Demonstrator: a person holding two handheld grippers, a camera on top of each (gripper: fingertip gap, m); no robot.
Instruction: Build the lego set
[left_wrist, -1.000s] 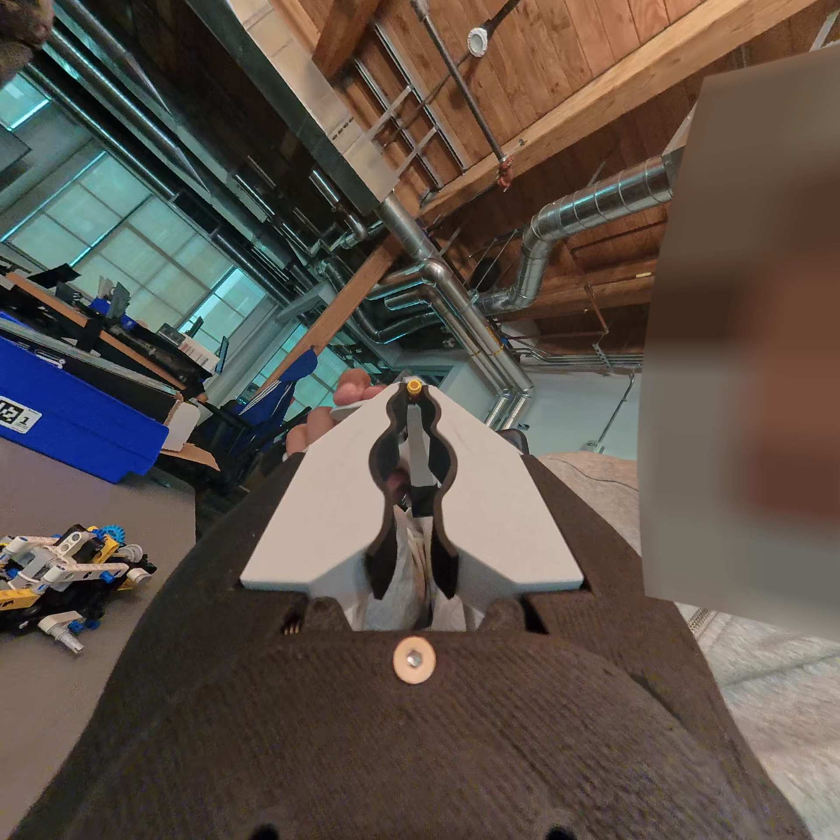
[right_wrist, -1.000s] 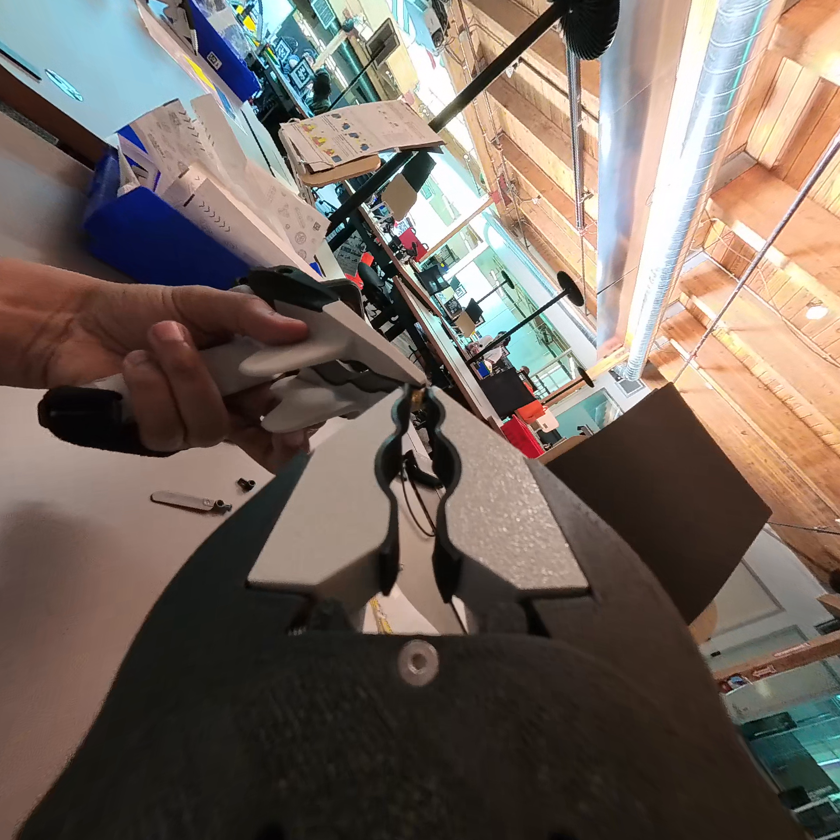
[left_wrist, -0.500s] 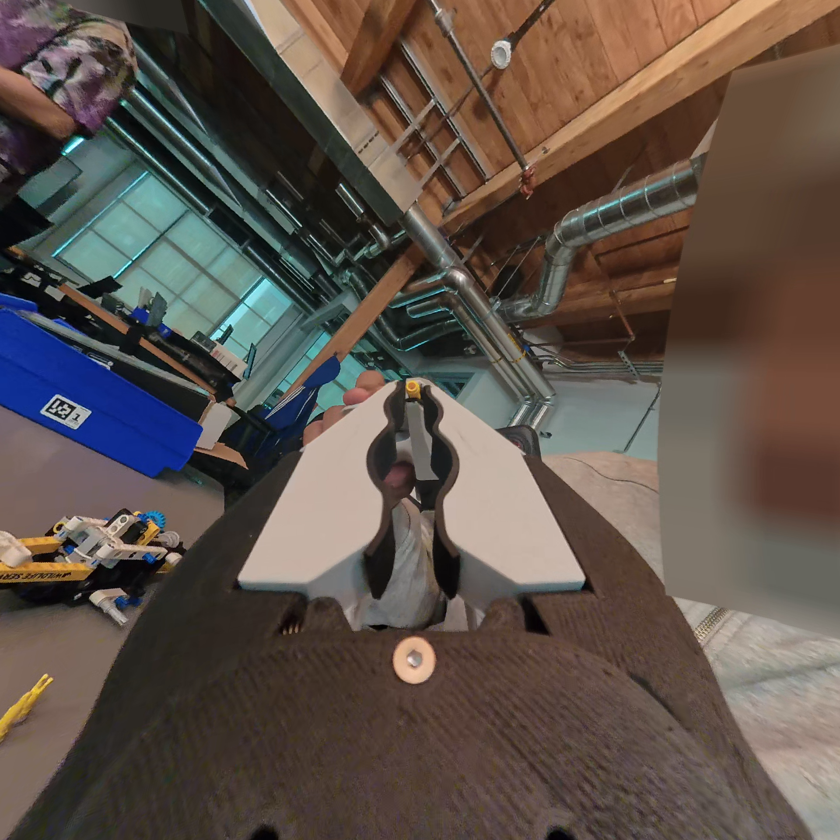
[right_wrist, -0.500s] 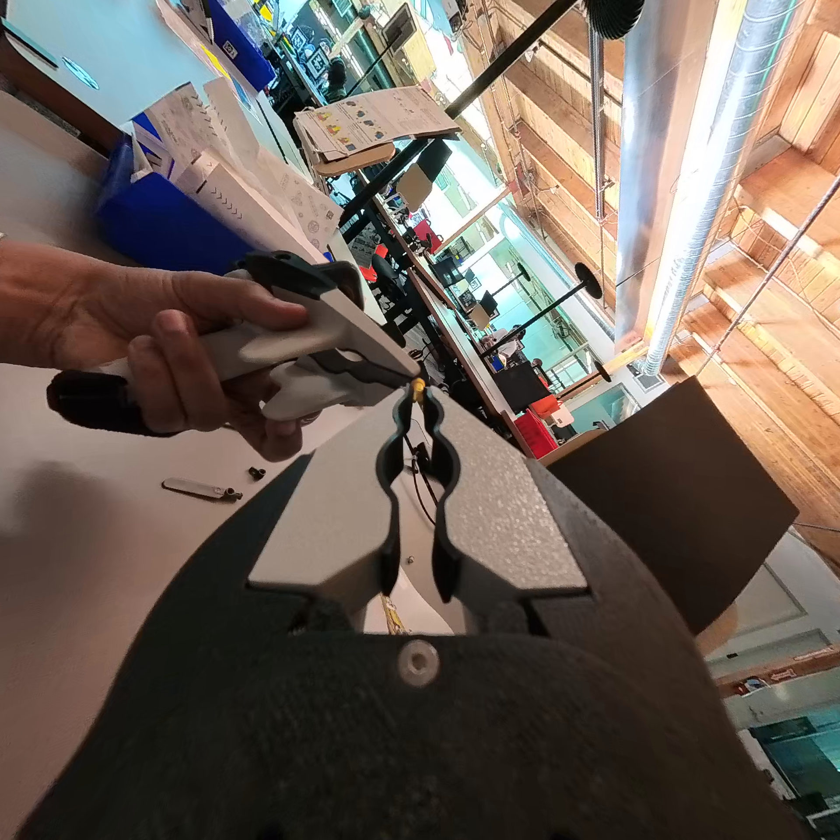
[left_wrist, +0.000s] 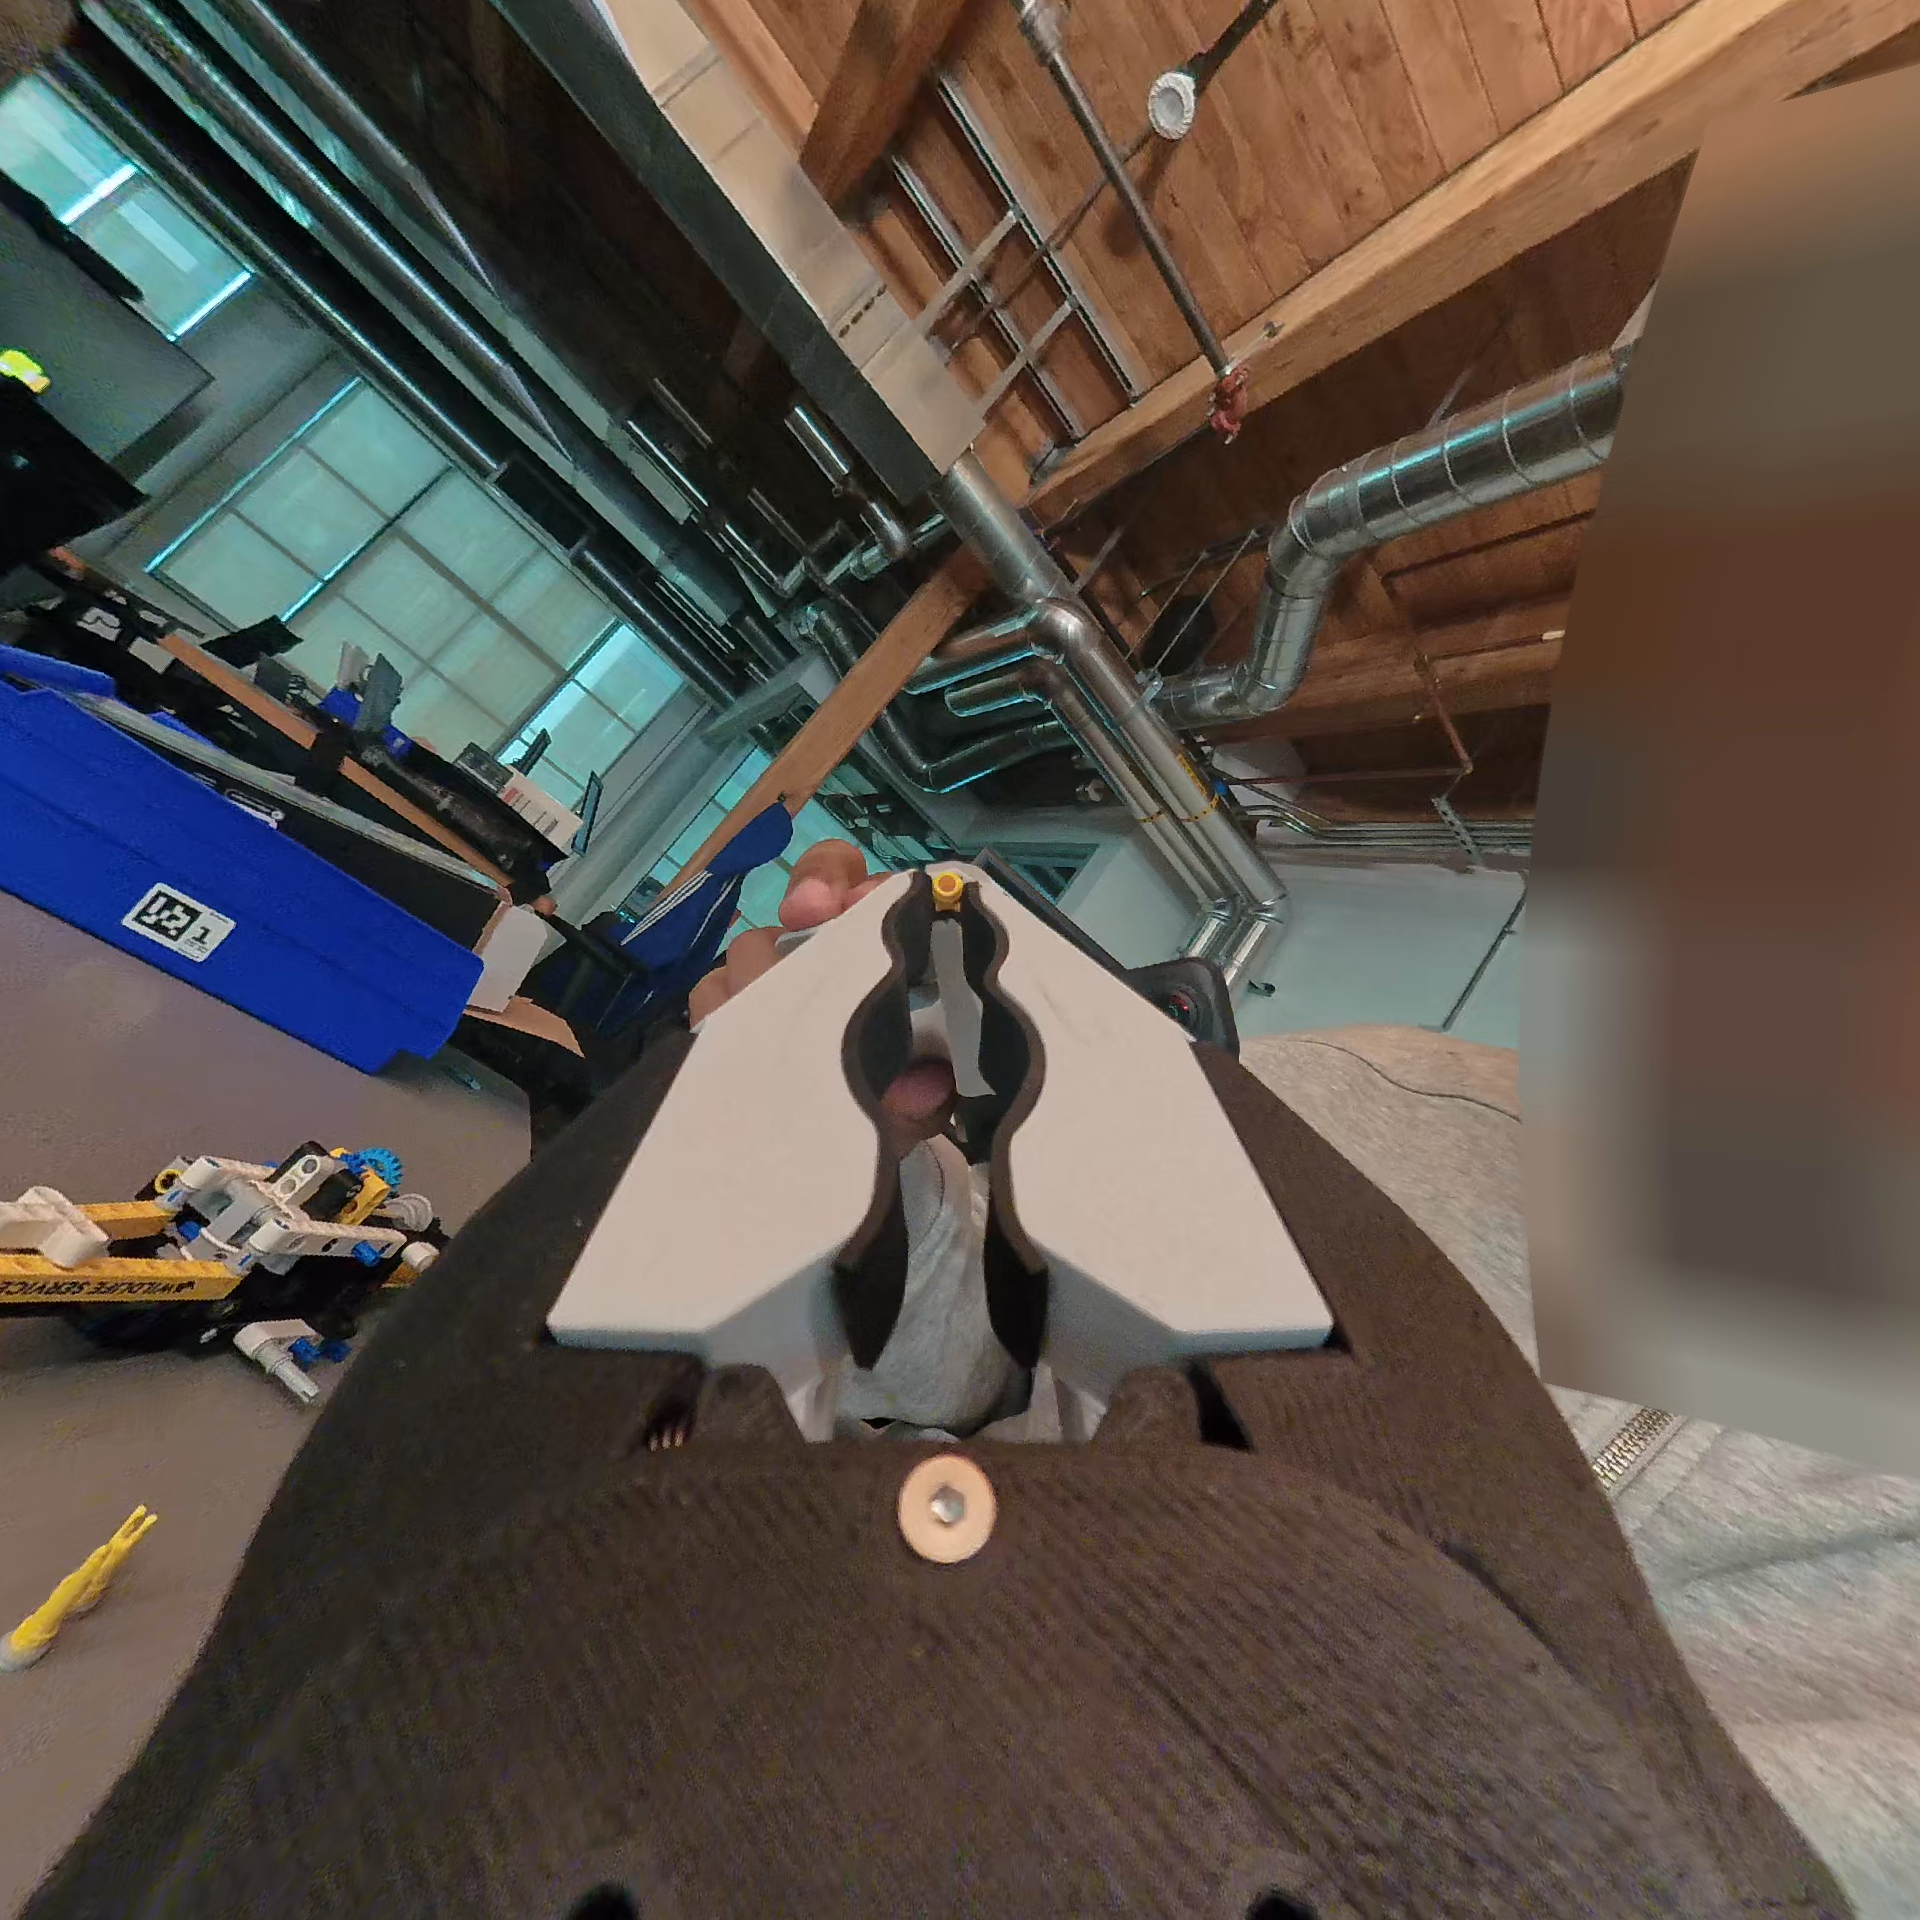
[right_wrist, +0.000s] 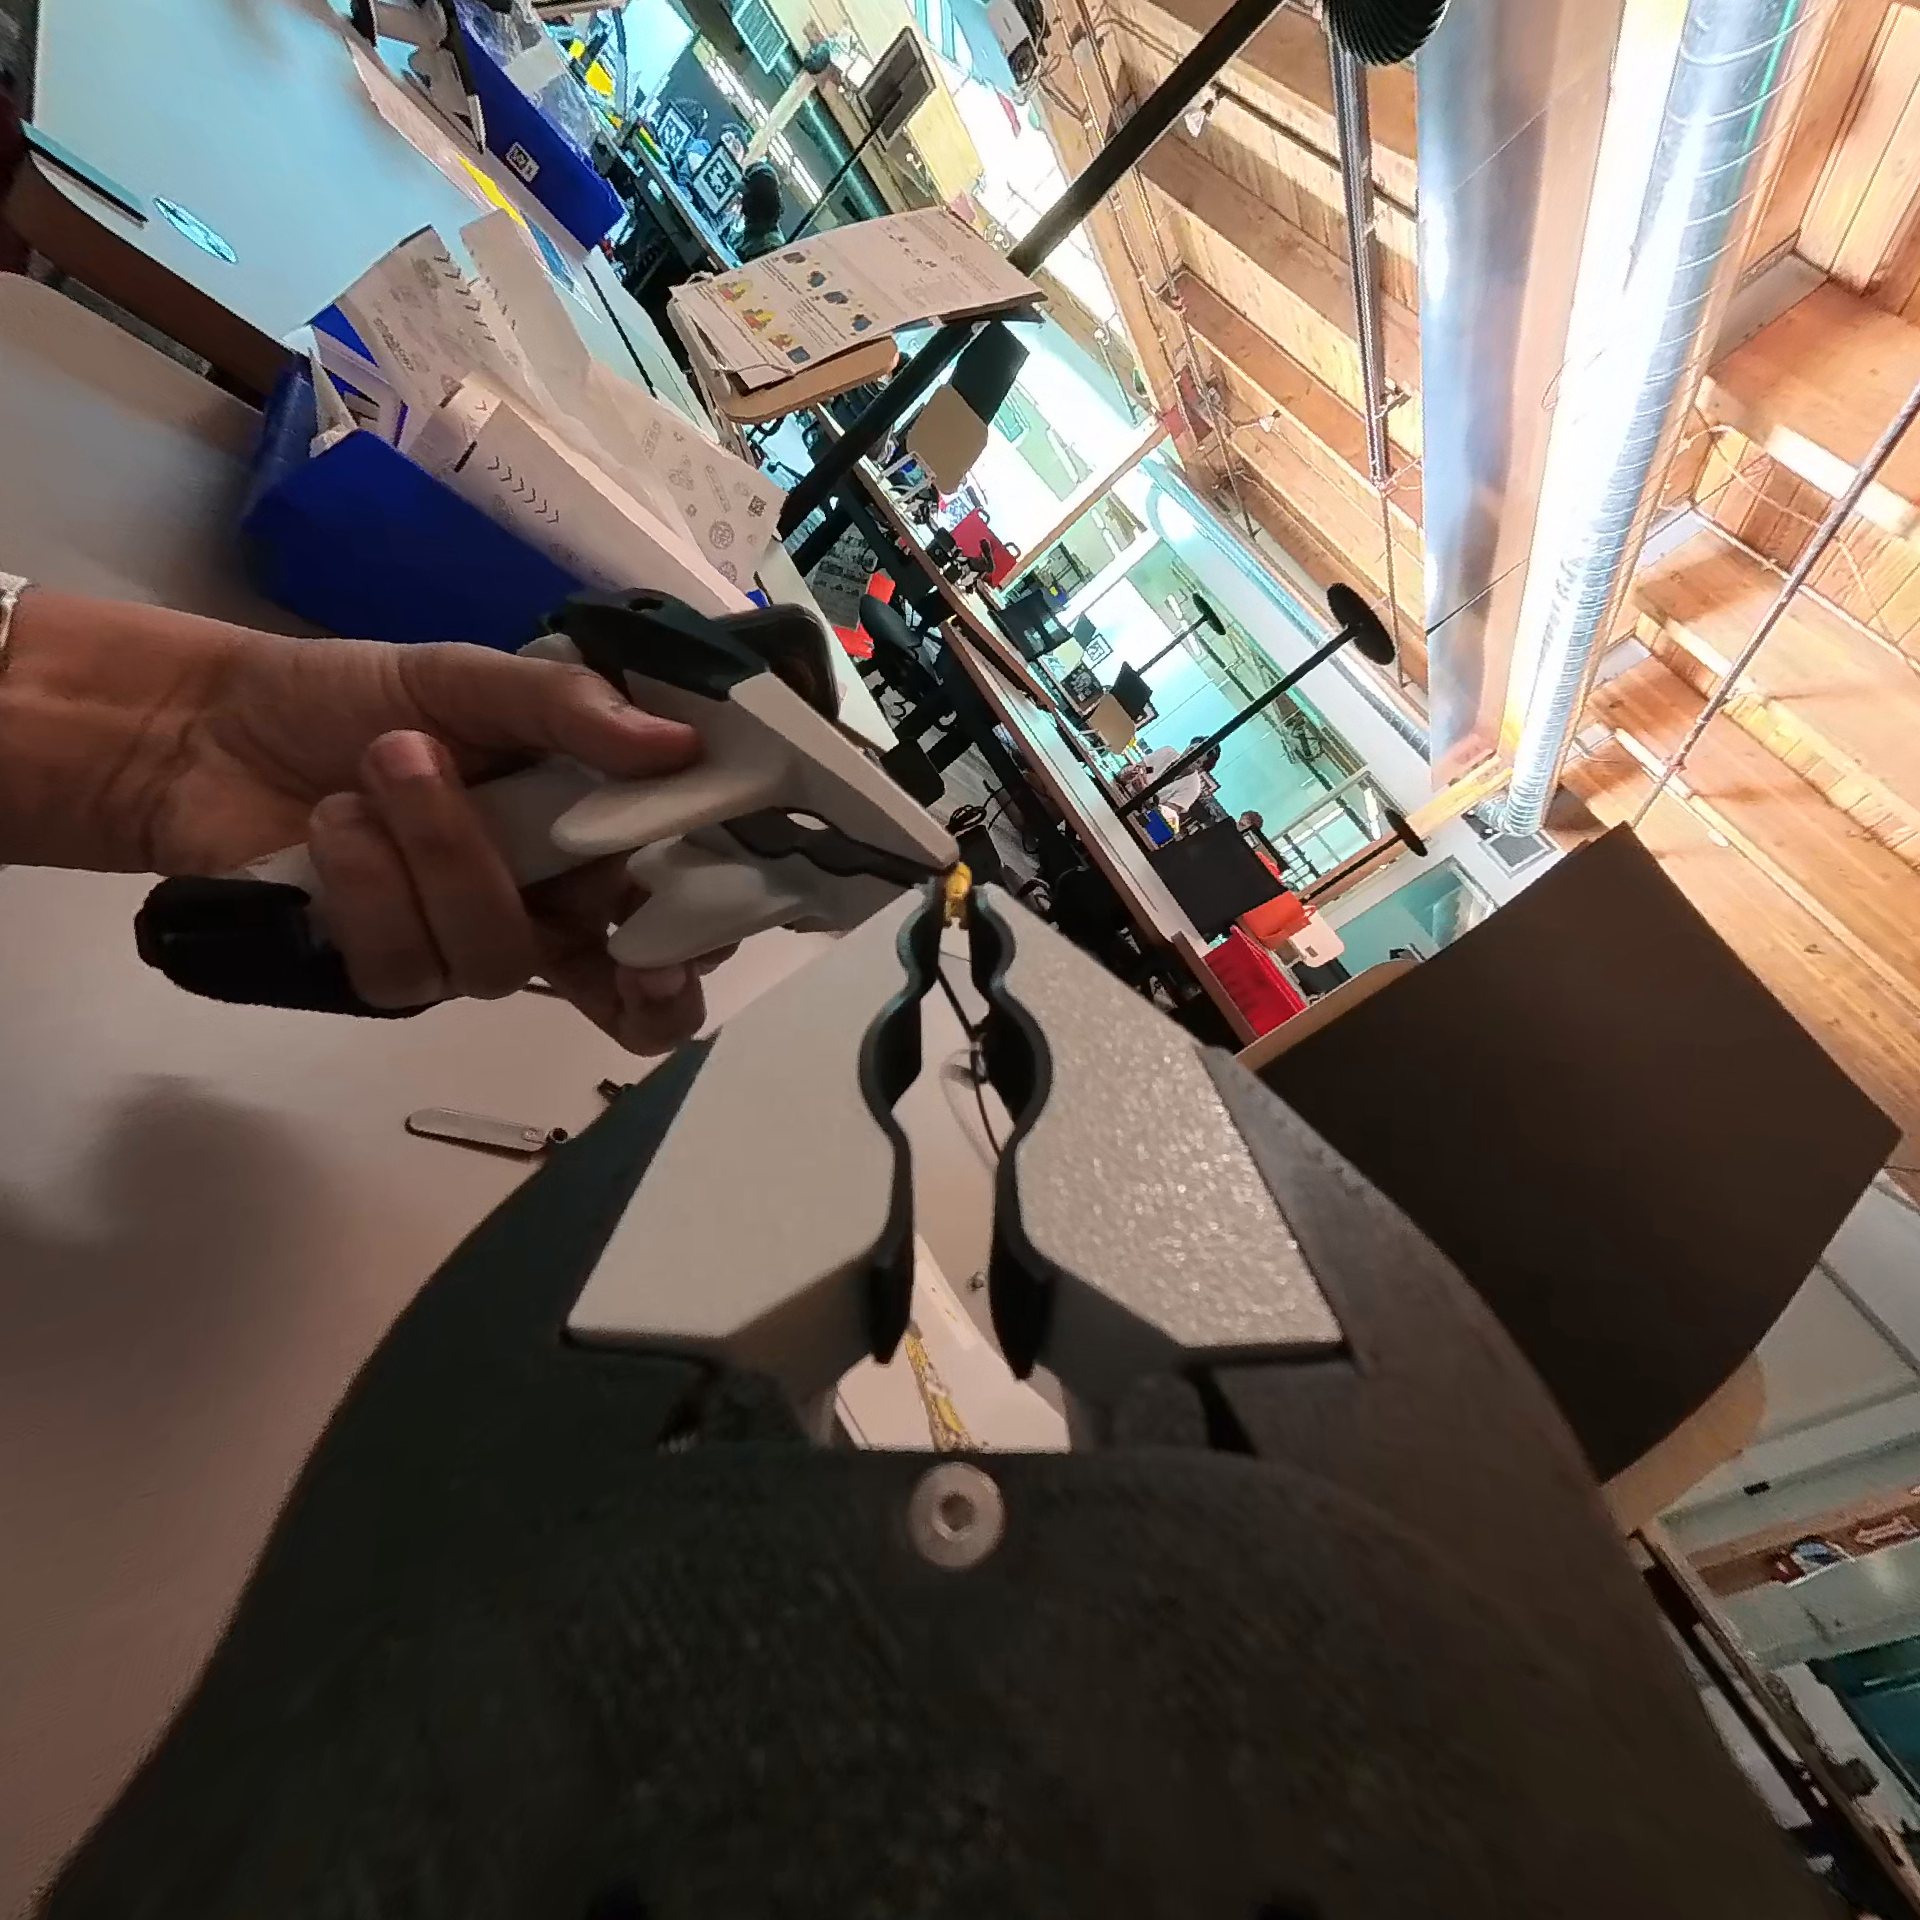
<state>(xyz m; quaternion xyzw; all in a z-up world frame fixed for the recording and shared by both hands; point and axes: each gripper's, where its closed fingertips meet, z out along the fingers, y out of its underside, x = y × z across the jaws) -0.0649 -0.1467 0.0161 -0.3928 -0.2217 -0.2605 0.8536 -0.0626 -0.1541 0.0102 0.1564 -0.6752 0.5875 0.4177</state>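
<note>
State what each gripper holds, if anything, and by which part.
A small yellow lego piece sits pinched at the meeting tips of both grippers: the left gripper and the right gripper each grip one end. Which end exactly is too small to tell.

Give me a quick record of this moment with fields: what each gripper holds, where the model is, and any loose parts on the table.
left gripper: shut on a small yellow piece at its tips
right gripper: shut, tips meeting the left gripper's at that same yellow piece
both grippers: raised off the table, tips together
lego model: part-built, yellow, white and black, lying on the grey table, untouched
loose parts: yellow part near the model; flat grey piece on the table
background: blue bin
</note>
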